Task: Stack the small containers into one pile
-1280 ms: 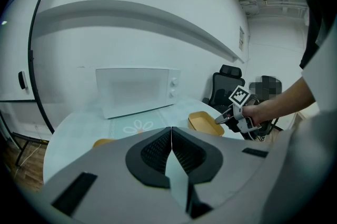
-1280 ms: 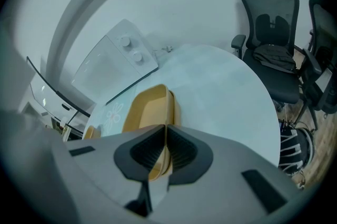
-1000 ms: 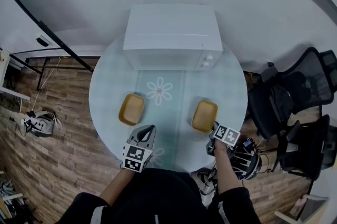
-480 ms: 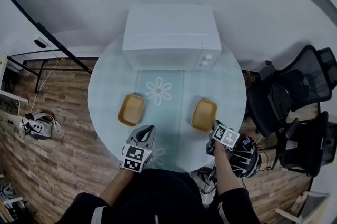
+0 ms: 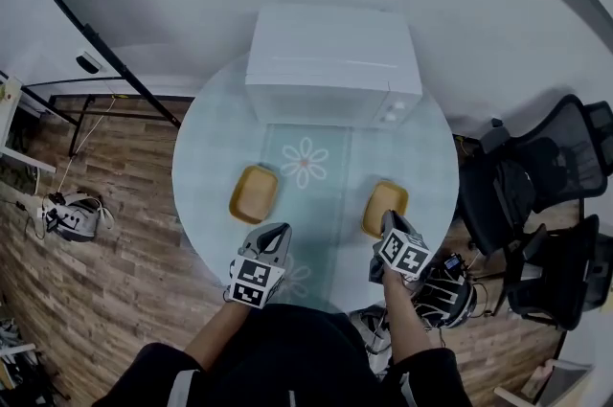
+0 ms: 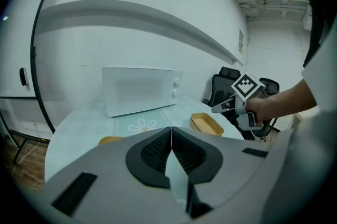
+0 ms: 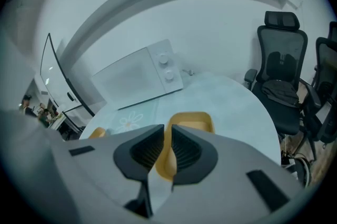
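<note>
Rim grasp, lower right of the head view. The right gripper (image 5: 389, 225) has met the near edge of the right container (image 5: 383, 202), a shallow yellow tray on the round counter (image 5: 206, 175). In the right gripper view its fingers (image 7: 145, 152) stand almost together, with the tray's yellow wall filling the narrow gap between them. This reads as a pinch on the near rim.

The left gripper (image 5: 277, 233) sits low in the frame, just short of the left container (image 5: 253, 192). Its fingers (image 6: 152, 152) are pressed together with nothing between them. The two trays lie well apart, one on each side of the flower mat (image 5: 306, 164), in front of the microwave (image 5: 330, 60). No stack has been started.

Likely failure points, as judged from this pose:
- **Slip or tilt.** The hold takes one thin wall near a corner, so the tray may swing down or pull free when it is lifted.
- **Drag.** A low carry could scrape the tray across the mat and ruck it up.
- **Push-off.** The right container lies near the counter's edge, so a slipped grip could send it over the side.
- **Poor nesting.** Lowering the tray skewed onto the left container may leave it perched on the rim, or shove that tray aside, since nothing steadies it.
- **Collision.** The closed left gripper lies close to the path between the trays.
</note>
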Tool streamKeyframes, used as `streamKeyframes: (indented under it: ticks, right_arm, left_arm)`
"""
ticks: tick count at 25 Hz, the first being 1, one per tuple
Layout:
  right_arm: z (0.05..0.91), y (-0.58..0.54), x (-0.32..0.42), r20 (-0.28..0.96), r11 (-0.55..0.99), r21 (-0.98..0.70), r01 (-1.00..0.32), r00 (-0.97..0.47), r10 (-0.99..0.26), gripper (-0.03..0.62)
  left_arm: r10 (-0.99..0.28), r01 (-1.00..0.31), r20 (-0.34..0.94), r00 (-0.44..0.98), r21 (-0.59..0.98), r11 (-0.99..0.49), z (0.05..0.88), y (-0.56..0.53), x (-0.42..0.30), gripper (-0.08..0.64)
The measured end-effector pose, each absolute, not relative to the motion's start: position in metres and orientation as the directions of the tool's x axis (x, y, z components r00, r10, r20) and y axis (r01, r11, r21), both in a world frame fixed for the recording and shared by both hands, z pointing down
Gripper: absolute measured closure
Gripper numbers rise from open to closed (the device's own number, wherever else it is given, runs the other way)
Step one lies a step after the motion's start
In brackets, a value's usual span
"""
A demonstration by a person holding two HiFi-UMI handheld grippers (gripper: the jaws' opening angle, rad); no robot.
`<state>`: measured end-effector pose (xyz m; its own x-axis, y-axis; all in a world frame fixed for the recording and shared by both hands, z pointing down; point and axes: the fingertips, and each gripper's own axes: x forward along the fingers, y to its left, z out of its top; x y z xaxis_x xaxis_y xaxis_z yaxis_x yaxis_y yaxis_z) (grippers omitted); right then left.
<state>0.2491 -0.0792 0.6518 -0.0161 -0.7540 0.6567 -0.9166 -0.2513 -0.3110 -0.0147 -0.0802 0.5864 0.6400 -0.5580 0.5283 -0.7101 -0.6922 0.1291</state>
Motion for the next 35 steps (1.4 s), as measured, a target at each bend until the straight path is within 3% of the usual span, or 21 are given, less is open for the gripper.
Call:
streamKeyframes:
  ticks: [20, 30, 35]
  right_arm:
    - [0.67, -0.118, 0.021, 0.67, 0.077, -0.384, -0.92, -0.336, -0.662, 0.509]
    - [0.705, -0.131, -0.039, 0.724, 0.082, -0.409, -0.909, -0.378, -0.577, 0.509]
    - [0.726, -0.143, -0.051, 0.751, -0.008, -0.449, -0.894, -0.372, -0.546, 0.509]
  left_arm:
    - [-0.655, -0.818, 0.53, 0.538, 0.14, -0.558, 0.594, -0.088, -0.125, 0.546]
    - [-0.676, -0.847, 0.542, 0.5, 0.144, -0.511, 0.6, -0.094, -0.183, 0.546]
    - [-0.661, -0.844, 0.554, 0.507, 0.163, -0.51, 0.61, -0.096, -0.198, 0.546]
